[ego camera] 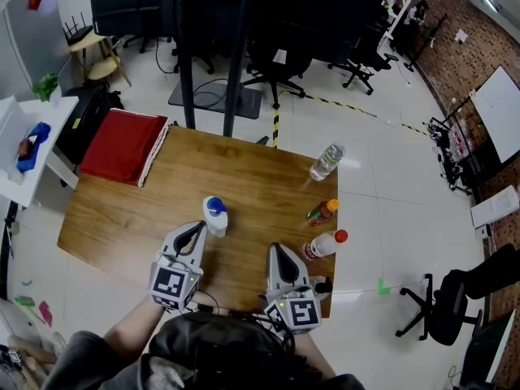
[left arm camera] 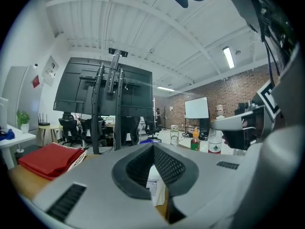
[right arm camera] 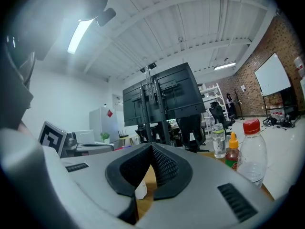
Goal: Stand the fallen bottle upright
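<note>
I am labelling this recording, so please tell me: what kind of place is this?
Probably an office or lab workspace: there are rolling office chairs, a whiteboard by a brick wall, and large black screens on a stand behind the wooden table.

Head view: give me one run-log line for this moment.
left gripper shut, empty | right gripper shut, empty | white bottle upright on table, just ahead of left gripper

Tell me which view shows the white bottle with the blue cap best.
The head view: the white bottle shows whole on the table, cap included, ahead of the left tongs. The left gripper view shows only a strip of its body behind the shut tongs; the right gripper view, a small white piece.
</note>
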The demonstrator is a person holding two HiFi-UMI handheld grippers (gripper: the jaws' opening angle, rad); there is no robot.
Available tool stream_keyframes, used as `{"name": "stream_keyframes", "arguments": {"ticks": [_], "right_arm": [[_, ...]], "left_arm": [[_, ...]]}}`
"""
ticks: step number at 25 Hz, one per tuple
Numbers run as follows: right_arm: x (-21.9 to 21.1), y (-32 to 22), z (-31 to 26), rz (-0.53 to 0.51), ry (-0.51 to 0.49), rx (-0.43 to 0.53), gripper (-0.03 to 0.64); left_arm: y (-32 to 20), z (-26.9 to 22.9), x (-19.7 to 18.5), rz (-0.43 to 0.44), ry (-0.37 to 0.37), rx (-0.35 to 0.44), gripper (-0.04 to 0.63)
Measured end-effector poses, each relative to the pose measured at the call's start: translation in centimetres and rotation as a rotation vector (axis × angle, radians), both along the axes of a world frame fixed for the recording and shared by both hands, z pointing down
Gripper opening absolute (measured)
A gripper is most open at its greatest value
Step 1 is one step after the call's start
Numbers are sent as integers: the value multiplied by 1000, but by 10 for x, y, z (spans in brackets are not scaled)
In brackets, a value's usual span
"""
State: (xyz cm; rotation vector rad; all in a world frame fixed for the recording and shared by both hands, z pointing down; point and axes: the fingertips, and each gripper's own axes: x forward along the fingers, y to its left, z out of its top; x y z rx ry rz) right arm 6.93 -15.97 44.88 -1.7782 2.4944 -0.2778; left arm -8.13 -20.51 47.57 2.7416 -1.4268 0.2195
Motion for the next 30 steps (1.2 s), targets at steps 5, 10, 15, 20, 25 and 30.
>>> {"name": "stream_keyframes", "arguments": {"ticks": [5, 10, 15, 20, 25, 30], "right_arm": [[-6, 4, -7, -38, 26, 29, 11], [-6, 10, -7, -52, 39, 29, 11], [-9, 14, -8, -61, 40, 26, 11], [-12, 19, -8, -83, 56, 10, 11], [-9, 19, -7, -80, 56, 16, 11], [-10, 23, -6, -78, 52, 15, 11]], "left_arm": [[8, 4, 5, -2, 4, -18, 32], [18, 10, 12, 10, 2, -35, 32], [22, 10, 10, -1, -2, -31, 32], [25, 6, 9, 2, -13, -30, 32], [28, 11, 7, -13, -4, -54, 32], [33, 10, -2, -71, 6, -31, 32]]}}
